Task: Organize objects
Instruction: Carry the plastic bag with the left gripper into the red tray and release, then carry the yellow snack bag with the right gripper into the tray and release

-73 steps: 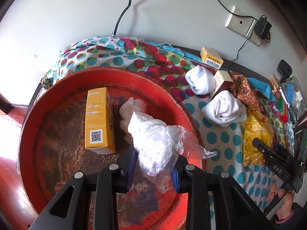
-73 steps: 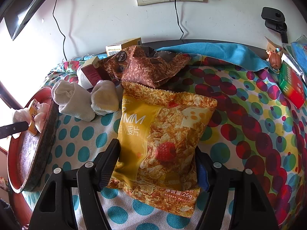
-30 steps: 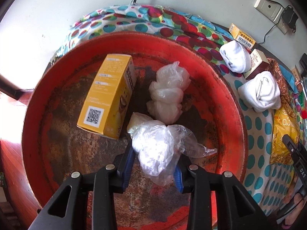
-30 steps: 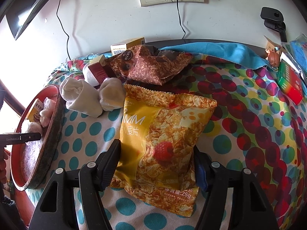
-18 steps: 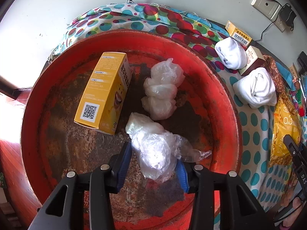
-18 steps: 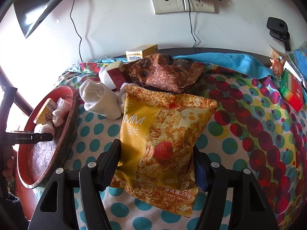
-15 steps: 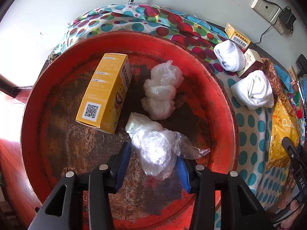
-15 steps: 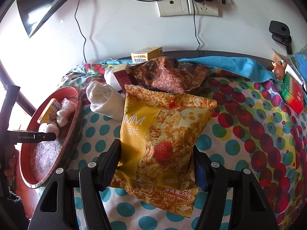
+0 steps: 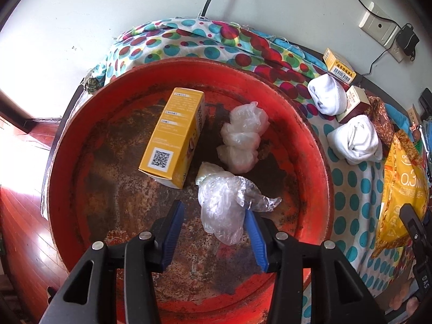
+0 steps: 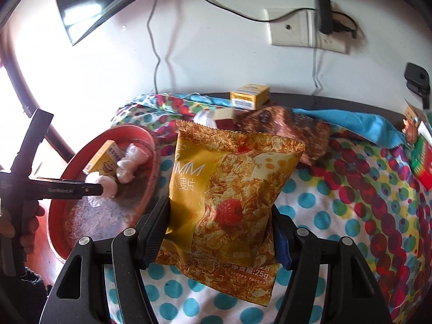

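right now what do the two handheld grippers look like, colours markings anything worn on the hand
Both are black plastic frames with triangular cut-outs and silver bolt heads. The left gripper has blue pads inside its fingers; its side bears white "GenRobot.AI" lettering. The right gripper shows a blue pad on one finger and carries "DAS" lettering. A dark knit cuff covers the left wrist.

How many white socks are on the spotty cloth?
2. One rolled white sock lies near the wall beside a small dark red box. The other rolled white sock lies just in front of that box. More could be hidden behind the snack bag.
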The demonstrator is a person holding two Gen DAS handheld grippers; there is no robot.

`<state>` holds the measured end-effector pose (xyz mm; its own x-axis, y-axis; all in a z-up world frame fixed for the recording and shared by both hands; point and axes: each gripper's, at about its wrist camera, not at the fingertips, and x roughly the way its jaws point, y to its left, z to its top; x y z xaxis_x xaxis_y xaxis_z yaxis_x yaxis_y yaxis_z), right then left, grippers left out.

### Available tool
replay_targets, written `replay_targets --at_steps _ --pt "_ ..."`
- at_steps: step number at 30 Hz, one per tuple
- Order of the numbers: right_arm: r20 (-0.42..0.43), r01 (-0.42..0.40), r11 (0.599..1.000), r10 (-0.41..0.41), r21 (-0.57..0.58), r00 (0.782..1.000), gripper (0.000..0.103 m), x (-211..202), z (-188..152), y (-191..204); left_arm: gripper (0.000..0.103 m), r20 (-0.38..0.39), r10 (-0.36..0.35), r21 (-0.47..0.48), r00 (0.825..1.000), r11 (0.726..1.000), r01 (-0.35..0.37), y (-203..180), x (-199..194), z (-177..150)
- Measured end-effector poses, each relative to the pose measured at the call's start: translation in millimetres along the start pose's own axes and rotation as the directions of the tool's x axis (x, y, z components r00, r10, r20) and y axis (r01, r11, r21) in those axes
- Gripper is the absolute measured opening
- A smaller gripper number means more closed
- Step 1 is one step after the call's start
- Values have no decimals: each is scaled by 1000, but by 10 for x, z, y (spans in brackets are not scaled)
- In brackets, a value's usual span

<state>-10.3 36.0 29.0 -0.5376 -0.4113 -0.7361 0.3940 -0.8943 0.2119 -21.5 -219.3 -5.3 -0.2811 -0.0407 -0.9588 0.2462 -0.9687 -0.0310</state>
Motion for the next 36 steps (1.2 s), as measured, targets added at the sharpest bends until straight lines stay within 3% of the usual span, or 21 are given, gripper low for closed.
replay_targets --at_steps 3,7,18,27,36 --pt "0 -23 999 23 -32 1000 64 32 58 160 47 6 -15 -11 1000 1000 15 29 9 24" --pt "-9 -43 996 43 -72 999 64 85 95 345 47 -11 19 -9 1000 1000 -19 42 64 25" --pt "-49 -100 983 93 -155 994 64 277 149 808 47 44 50 -91 998 995 -46 336 -180 8" --pt "-84 -151 968 137 -202 987 64 476 161 1190 47 109 31 -149 994 989 -15 535 -453 -29" --pt "-130 -166 958 138 -233 982 64 842 154 1501 47 122 16 -220 992 976 12 730 -521 -35"
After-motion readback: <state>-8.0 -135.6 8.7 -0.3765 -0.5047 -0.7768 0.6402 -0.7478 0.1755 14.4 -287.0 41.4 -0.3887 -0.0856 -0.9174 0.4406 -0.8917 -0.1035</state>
